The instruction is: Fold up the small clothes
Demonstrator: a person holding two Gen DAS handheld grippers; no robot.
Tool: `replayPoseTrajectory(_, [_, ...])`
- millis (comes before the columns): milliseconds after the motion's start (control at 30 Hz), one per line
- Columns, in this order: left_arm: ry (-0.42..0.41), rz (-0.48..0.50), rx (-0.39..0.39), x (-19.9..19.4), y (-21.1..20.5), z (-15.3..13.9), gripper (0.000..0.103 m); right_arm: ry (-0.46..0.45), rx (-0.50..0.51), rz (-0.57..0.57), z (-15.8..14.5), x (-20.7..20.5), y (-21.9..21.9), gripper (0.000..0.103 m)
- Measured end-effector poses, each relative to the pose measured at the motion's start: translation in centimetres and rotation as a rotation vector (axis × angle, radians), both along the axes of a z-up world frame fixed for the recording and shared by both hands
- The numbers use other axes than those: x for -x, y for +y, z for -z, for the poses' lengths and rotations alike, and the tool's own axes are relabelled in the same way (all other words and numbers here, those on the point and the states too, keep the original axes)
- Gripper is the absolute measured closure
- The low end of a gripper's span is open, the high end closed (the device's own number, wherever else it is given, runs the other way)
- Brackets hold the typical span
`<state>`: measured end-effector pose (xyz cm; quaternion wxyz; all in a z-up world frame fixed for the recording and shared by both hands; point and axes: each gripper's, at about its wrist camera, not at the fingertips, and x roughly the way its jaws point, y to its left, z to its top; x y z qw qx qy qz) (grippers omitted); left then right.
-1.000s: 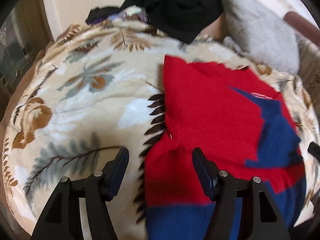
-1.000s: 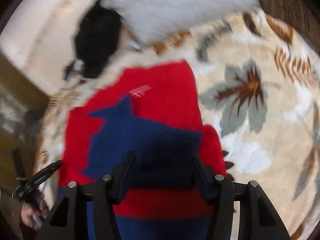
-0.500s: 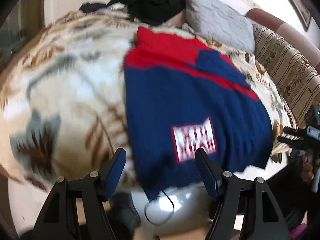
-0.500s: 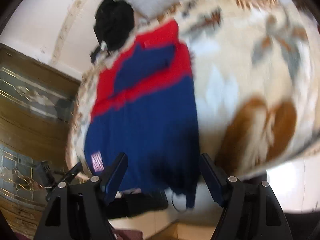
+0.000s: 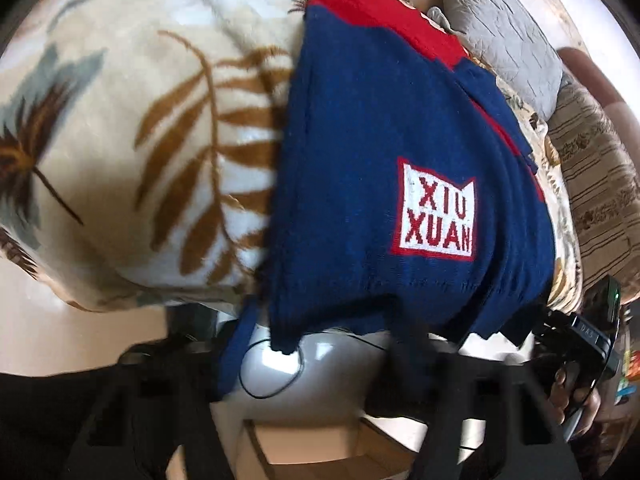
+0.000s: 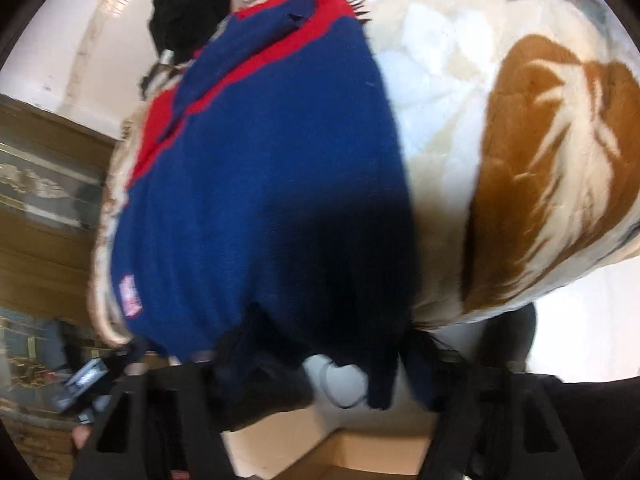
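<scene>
- Bed covered by a cream plush blanket with brown and grey leaf print (image 5: 168, 128); grey quilted pillow (image 5: 504, 36) and a black clothes pile (image 6: 192, 4) at the far end, well beyond both grippers.
- Navy and red knit sweater (image 5: 380, 152) lies flat on the blanket, long axis running straight away from the grippers, red part far, hem hanging just over the near bed edge.
- White and red "XIU XUAN" patch (image 5: 438, 212) sits just ahead of the left gripper's right-hand finger.
- Left gripper (image 5: 320, 344): jaws have just been closing, left hem corner between them; blurred, can't tell if the pads bite yet.
- Right gripper (image 6: 320, 344): jaws also just closing, right hem corner between them; dark and blurred, grip can't be confirmed.
- Each hand is nearest its own hem corner; my read: next is lifting the hem away, toward the red end.
</scene>
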<state>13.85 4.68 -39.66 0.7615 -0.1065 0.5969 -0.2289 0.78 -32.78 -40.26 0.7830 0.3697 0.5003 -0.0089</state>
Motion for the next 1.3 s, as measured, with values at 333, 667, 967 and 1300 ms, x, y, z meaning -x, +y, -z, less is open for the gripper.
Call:
replayPoseTrajectory(333, [-0.048, 0.054, -0.003, 1.2, -0.3, -1.4, 0.062, 0.037, 0.081, -0.043, -0.9, 0.1, 1.7, 0.077])
replayPoseTrajectory(667, [-0.024, 0.016, 0.047, 0.6, -0.3, 0.0, 0.079, 0.029, -0.011, -0.029, 1.1, 0.6, 0.3, 0.073])
replayPoseTrajectory(967, [-0.151, 0.093, 0.089, 3.2, 0.0, -4.8, 0.093, -0.117, -0.006, -0.086, -5.2, 2.8, 1.7, 0.09])
replayPoseTrajectory(1300, [-0.187, 0.14, 0.127, 2.3, 0.2, -6.5, 0.093, -0.136, -0.024, -0.1, -6.6, 1.8, 1.4, 0.09])
